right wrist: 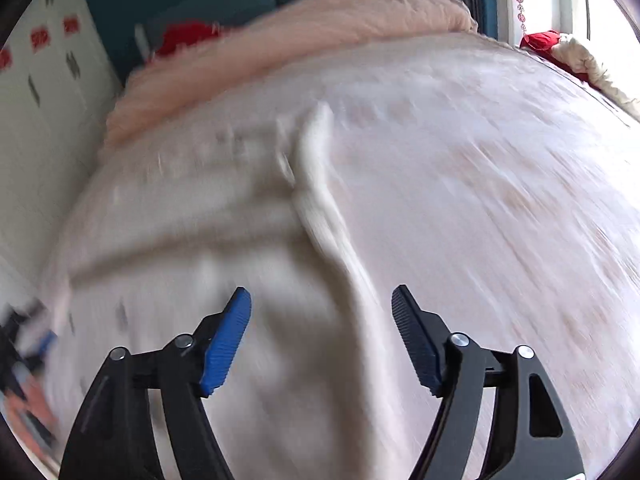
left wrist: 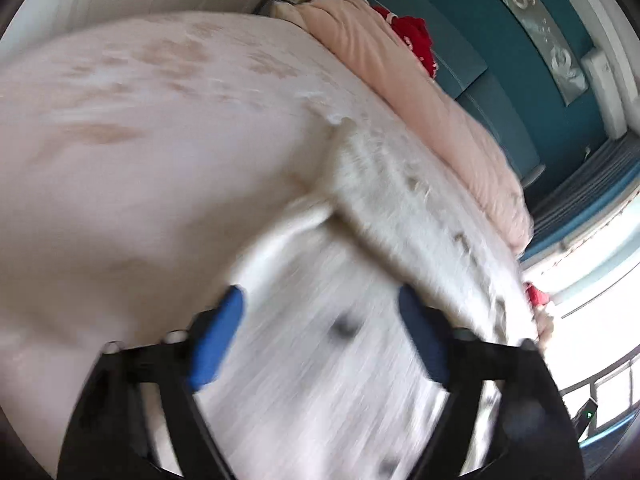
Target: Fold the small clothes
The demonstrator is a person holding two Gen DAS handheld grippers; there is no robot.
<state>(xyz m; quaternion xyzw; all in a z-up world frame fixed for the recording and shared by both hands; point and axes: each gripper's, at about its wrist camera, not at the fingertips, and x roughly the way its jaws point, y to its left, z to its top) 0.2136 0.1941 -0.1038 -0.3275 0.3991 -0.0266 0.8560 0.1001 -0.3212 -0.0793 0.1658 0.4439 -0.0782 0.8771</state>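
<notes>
A small white garment (left wrist: 360, 288) with dark specks lies spread on the pale pink bed (left wrist: 140, 160). My left gripper (left wrist: 320, 300) is open just above it, its blue pads apart with cloth showing between them. In the right wrist view the same garment (right wrist: 208, 216) lies on the left with a raised fold edge (right wrist: 316, 184) down the middle. My right gripper (right wrist: 322, 300) is open above the cloth near that edge and holds nothing. Both views are blurred by motion.
A peach fluffy blanket (left wrist: 400, 80) is bunched along the bed's far side, with a red item (left wrist: 416, 36) behind it against a teal headboard (left wrist: 500, 60). A white wardrobe (right wrist: 44, 112) stands left. A bright window (right wrist: 600, 8) is right.
</notes>
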